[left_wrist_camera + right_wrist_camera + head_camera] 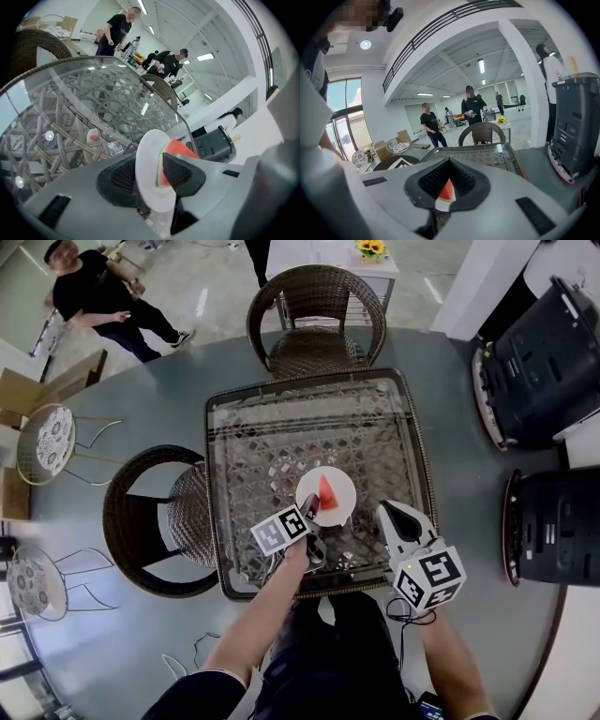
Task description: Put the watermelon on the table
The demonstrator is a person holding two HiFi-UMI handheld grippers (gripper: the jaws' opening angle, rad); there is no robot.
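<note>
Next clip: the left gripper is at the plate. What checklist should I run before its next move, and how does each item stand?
1. Plate resting on the table: ok, it lies flat on the glass top.
2. Watermelon on the plate: ok, the slice lies near its middle.
3. Left gripper let go: ok, its jaws stand apart with the rim between them.
4. Both pads off the rim: cannot tell, one pad overlaps the slice in the left gripper view.
5. Right gripper out of the way: ok, it is beside the plate, apart from it and empty.
6. Plate away from the table edge: ok.
</note>
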